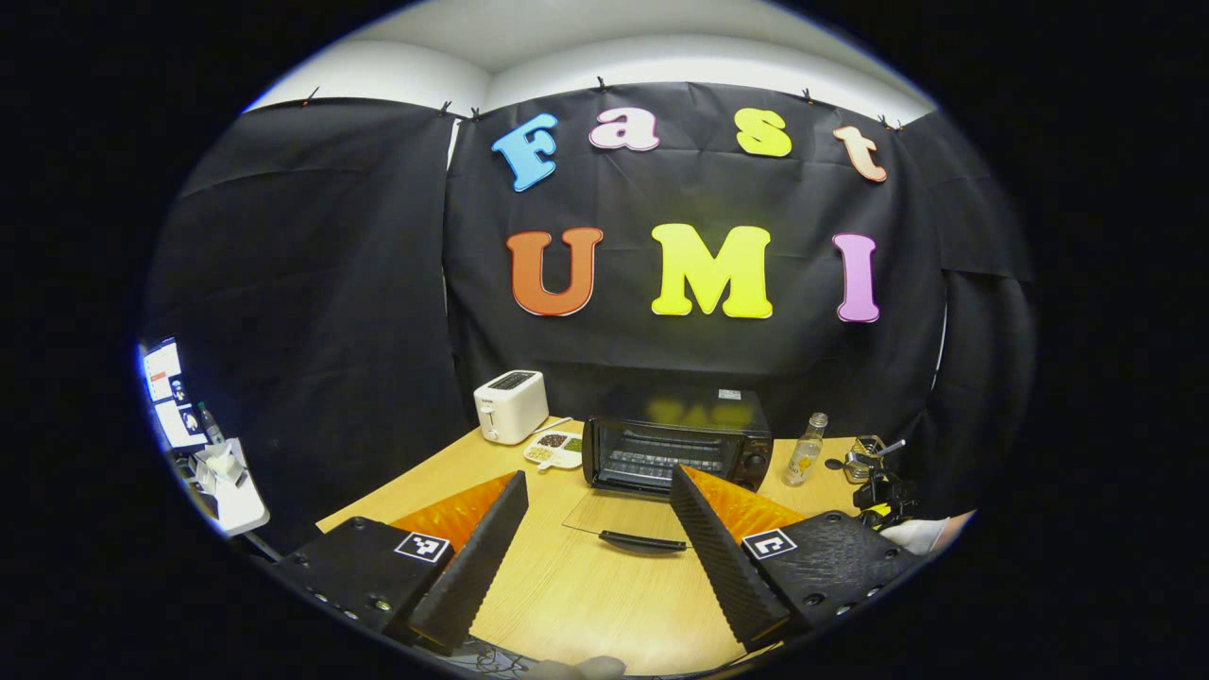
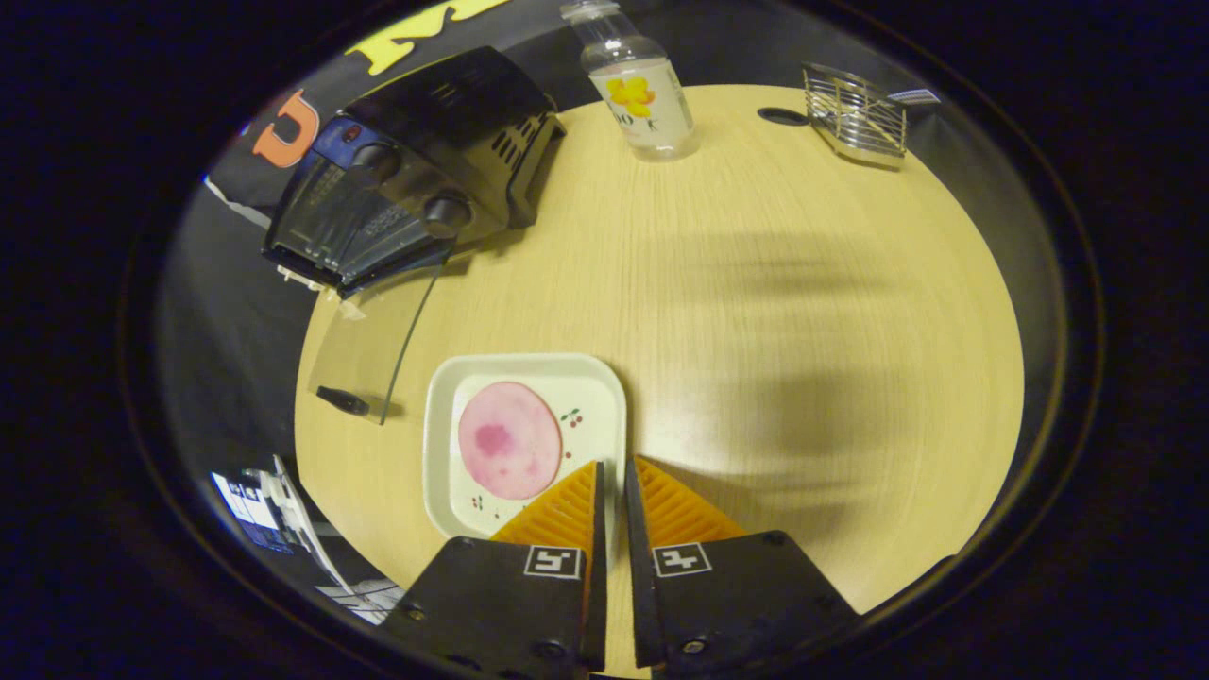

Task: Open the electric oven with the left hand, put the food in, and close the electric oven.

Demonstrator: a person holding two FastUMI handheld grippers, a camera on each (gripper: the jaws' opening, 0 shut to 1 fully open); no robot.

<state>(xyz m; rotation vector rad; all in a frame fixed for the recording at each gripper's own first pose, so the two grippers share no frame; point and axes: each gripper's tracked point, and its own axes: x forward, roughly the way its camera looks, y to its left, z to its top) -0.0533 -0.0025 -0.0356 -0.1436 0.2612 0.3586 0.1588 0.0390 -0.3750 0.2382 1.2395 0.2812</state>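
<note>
Oven [image 1: 676, 444] at table [image 1: 586, 595] rear, door [image 1: 623, 515] dropped flat onto tabletop: opening step looks done. Left gripper [image 1: 598, 515] spread wide, empty, held back from door handle [image 1: 642, 541]. Right gripper [image 2: 610, 477] nearly closed, tips at plate [image 2: 444, 416] rim; cannot tell if rim is pinched. Food [image 2: 509, 440], pink slice, on plate near open door, outside oven. Remaining: load food, shut door. Rack [image 1: 652, 458] inside bare.

Black cloth wall [image 1: 312, 283], white ceiling [image 1: 586, 38] — light wooden table [image 2: 756, 283]
</note>
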